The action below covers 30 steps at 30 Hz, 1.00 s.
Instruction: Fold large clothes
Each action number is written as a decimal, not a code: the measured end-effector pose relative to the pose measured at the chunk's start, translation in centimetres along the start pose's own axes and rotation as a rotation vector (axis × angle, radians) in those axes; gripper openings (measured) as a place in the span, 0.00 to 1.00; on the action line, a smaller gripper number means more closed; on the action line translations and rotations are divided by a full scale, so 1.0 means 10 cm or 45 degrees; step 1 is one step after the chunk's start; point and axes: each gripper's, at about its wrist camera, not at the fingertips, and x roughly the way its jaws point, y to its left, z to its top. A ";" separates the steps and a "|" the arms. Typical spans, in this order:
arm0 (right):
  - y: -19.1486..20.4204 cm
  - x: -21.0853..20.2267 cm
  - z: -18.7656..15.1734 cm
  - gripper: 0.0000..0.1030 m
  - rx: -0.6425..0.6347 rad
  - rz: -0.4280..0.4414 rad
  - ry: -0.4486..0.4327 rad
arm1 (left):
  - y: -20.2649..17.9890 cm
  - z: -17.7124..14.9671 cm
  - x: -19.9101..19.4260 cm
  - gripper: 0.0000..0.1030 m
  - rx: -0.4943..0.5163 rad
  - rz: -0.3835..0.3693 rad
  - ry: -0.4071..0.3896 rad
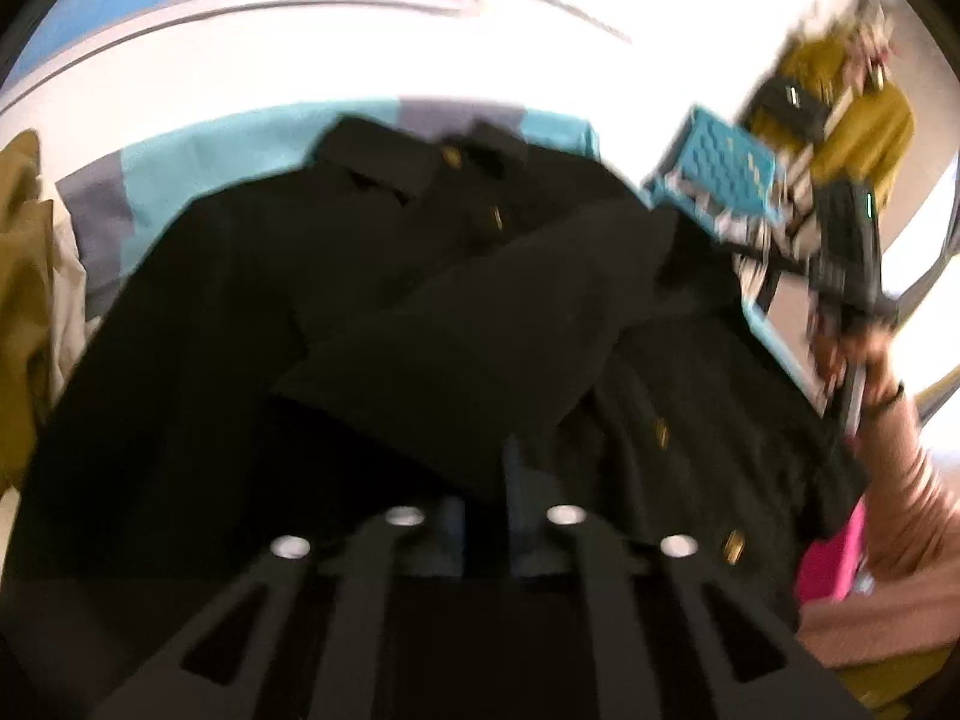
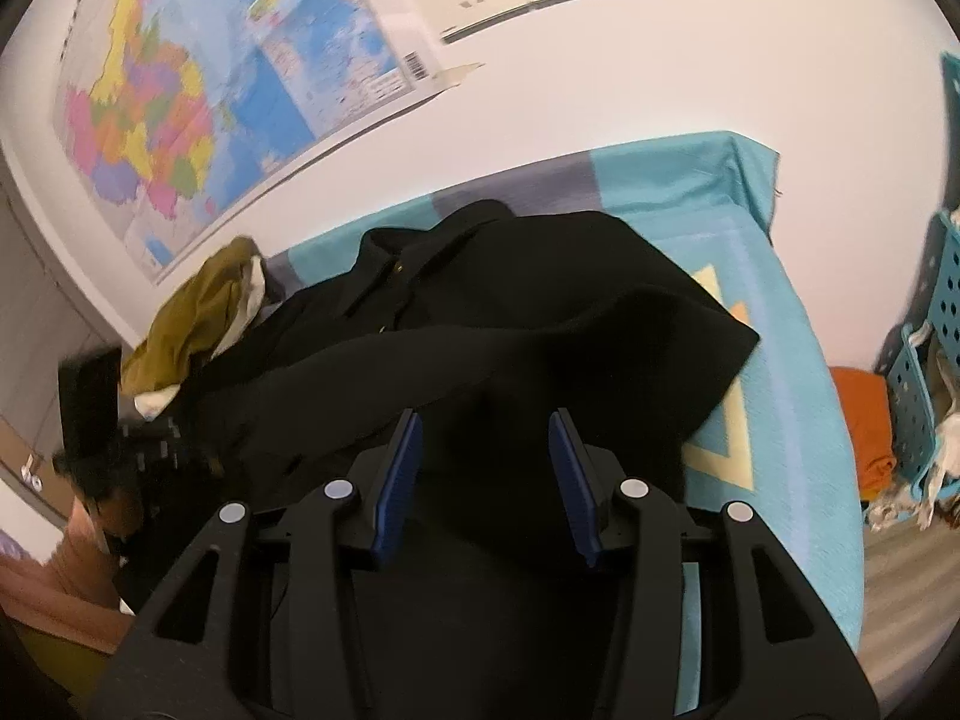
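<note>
While the left gripper (image 1: 486, 516) pinches the coat (image 1: 360, 300) hem just ahead and the right gripper (image 2: 486, 480) gapes over it, keep that fold taut and square.

Left gripper (image 1: 485, 480) low over the black coat (image 1: 252, 324), fingers drawn close together with dark fabric pinched between them. Right gripper (image 2: 485, 450) above the same coat, blue pads (image 2: 401, 468) spread wide apart, nothing clamped. From the left wrist view, right gripper raised off the coat's right edge, gripped by a bare hand (image 1: 870, 366) with a pink-sleeved forearm (image 1: 906, 498) behind it.
</note>
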 end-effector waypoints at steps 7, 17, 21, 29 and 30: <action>0.20 0.30 0.15 0.43 -0.124 -0.037 0.063 | 0.55 0.50 -0.16 0.04 -0.230 0.159 -0.043; 0.25 0.67 0.26 0.43 -0.135 -0.077 0.134 | 0.82 0.56 0.05 0.44 -0.304 0.313 0.024; 0.57 0.63 0.28 0.43 -0.241 0.007 0.127 | 0.71 0.51 -0.07 0.64 -0.230 0.233 -0.029; 1.01 1.27 0.24 0.43 -0.365 -0.010 0.285 | 0.70 0.51 0.16 0.47 -0.206 0.451 0.086; 1.01 1.34 0.24 0.43 -0.363 -0.029 0.298 | 0.72 0.50 0.13 0.43 -0.216 0.464 0.084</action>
